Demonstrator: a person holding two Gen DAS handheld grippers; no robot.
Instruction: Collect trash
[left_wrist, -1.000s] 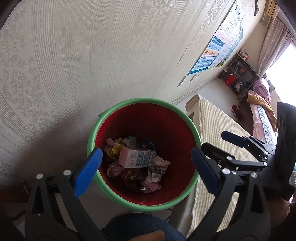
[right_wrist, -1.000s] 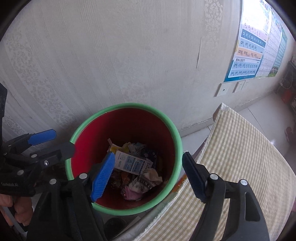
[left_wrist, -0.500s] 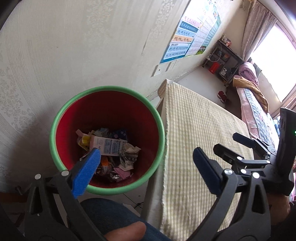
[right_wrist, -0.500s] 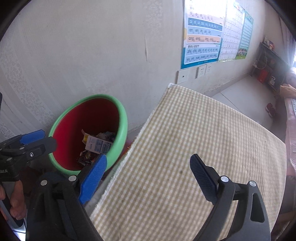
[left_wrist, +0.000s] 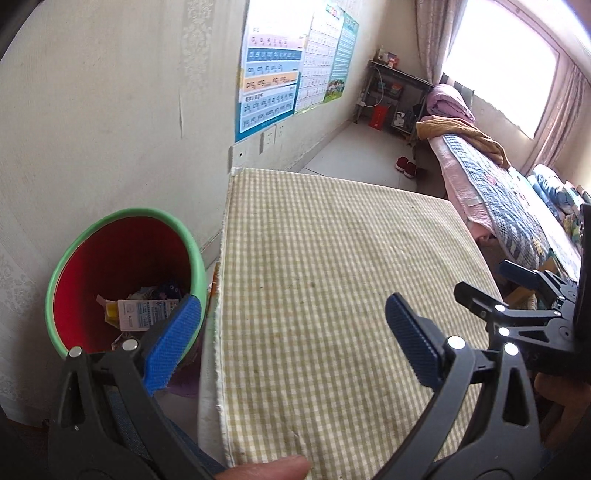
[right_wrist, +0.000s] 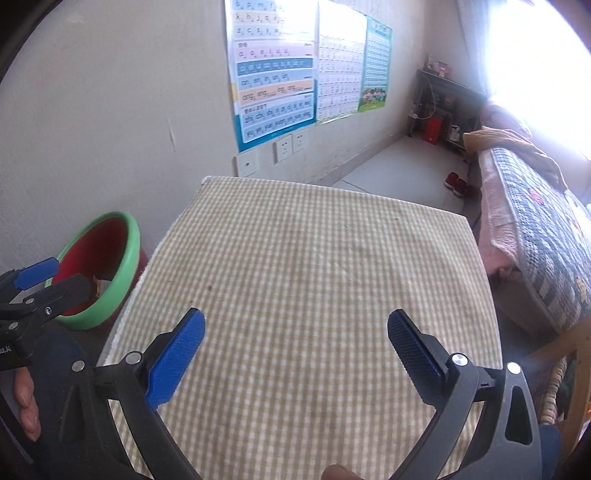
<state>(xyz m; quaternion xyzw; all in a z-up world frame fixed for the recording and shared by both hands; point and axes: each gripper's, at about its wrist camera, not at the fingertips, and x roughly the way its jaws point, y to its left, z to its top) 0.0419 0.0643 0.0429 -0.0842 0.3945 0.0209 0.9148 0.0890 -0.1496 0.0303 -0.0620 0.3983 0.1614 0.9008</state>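
A red bin with a green rim (left_wrist: 127, 216) stands on the floor against the wall, left of the table; it shows smaller in the right wrist view (right_wrist: 125, 236). Inside lie a white carton (left_wrist: 146, 312) and several crumpled wrappers. My left gripper (left_wrist: 291, 332) hangs open over the table's left part, its left pad in front of the bin's rim, nothing between the fingers. My right gripper (right_wrist: 295, 345) hovers over the middle of the checked tablecloth (right_wrist: 306, 266), its jaws still opening wide with nothing between them.
The table with the yellow checked cloth (left_wrist: 332, 277) fills the middle. Posters (right_wrist: 273, 70) and wall sockets (right_wrist: 290, 146) are on the wall behind. A bed with a quilt (right_wrist: 535, 229) lies to the right, red shoes (right_wrist: 455, 182) and a shelf (right_wrist: 443, 110) beyond.
Both grippers have swung right, from above the bin to over the table. The bin has slid to the left edge of both views. The right gripper's jaws have spread wider.
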